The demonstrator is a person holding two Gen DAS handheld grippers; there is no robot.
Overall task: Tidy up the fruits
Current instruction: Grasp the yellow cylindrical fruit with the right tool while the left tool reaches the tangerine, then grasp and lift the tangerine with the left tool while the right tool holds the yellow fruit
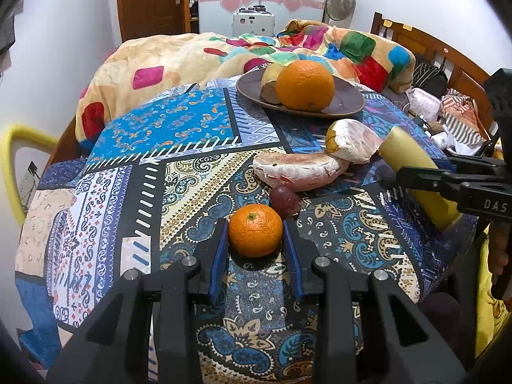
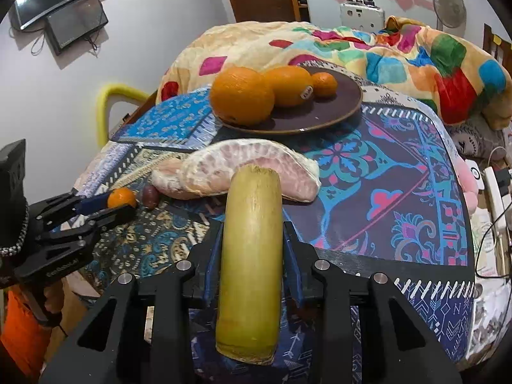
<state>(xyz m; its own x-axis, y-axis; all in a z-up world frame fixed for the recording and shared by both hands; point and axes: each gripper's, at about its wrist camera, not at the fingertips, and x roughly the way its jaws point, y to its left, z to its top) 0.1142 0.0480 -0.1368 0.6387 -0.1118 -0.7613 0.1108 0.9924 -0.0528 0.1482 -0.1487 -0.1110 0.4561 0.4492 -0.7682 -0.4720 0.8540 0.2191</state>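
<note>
My left gripper (image 1: 256, 228) is shut on a small tangerine (image 1: 255, 230), held just above the patterned tablecloth; it also shows in the right wrist view (image 2: 121, 197). A dark grape (image 1: 284, 199) lies just behind it. My right gripper (image 2: 252, 235) is shut on a pale yellow-green sugarcane piece (image 2: 251, 256), which also shows in the left wrist view (image 1: 416, 176). Two peeled pomelo segments (image 1: 297, 172) (image 1: 353, 142) lie mid-table. A brown plate (image 2: 339, 108) at the back holds a large orange (image 2: 241, 94), a second orange (image 2: 289, 84) and a small tangerine (image 2: 324, 84).
The round table carries a blue patterned cloth (image 1: 192, 121). A bed with a colourful blanket (image 1: 179, 54) lies behind it. A yellow chair back (image 1: 12, 160) stands at the left. Clutter and cables (image 2: 489, 192) sit off the table's right edge.
</note>
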